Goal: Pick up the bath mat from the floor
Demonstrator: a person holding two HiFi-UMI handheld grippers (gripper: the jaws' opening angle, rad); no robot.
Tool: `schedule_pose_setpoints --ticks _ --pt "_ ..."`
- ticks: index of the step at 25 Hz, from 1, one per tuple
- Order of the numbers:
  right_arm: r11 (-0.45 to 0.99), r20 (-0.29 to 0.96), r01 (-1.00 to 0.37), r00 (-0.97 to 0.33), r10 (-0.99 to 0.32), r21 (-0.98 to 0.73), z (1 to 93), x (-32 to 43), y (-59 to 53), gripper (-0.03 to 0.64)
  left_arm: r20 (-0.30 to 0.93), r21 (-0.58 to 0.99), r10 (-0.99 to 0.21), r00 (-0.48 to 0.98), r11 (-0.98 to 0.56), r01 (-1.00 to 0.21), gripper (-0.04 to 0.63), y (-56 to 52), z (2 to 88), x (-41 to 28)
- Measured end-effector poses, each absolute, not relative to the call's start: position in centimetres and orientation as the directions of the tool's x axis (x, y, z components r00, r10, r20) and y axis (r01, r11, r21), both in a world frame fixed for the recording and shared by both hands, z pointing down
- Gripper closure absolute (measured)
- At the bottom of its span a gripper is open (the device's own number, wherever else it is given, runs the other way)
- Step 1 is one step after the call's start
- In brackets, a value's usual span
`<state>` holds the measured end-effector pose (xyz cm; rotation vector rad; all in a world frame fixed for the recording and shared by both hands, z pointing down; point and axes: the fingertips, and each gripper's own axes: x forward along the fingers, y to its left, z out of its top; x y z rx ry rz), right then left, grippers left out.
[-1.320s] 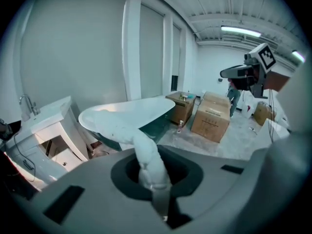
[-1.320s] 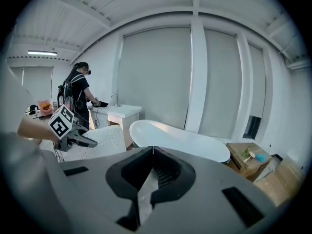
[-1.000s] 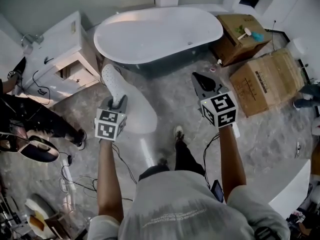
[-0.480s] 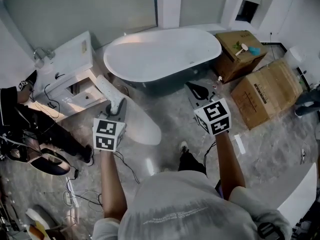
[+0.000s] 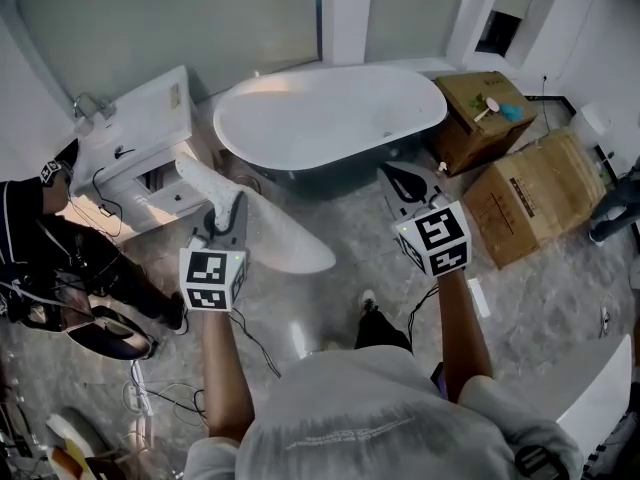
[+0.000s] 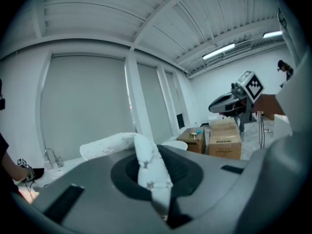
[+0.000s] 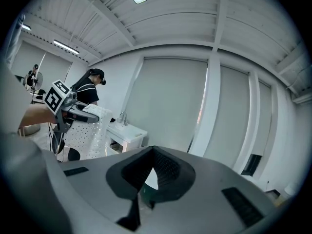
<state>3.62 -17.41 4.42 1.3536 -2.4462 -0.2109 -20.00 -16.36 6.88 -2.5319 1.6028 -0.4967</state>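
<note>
The white bath mat with small star marks hangs off the floor, pinched at one edge by my left gripper, which is shut on it. One end of the mat sticks up to the left and the rest drapes down to the right. In the left gripper view the mat rises folded from between the jaws. My right gripper is held level in front of the bathtub, jaw tips together with nothing in them. The right gripper view shows the left gripper and the dotted underside of the mat below it.
A white bathtub stands ahead, a white vanity with a tap to the left, and two cardboard boxes to the right. A person in black stands at far left. Cables trail on the marble floor.
The mat has swung leftward and higher with my left gripper, and more of it hangs free. The right gripper stays in about the same place, empty.
</note>
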Motion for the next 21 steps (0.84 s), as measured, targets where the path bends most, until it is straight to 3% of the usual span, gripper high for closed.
schedule_pose_setpoints --ticks 21 --pt "0.533 0.234 -0.801 -0.482 -0.844 0.273 5.6 5.0 -16.8 0.603 0.25 -0.227 -0.882 0.399 -0.454 -0.862 0.561 -15.5 9.4 -19.1"
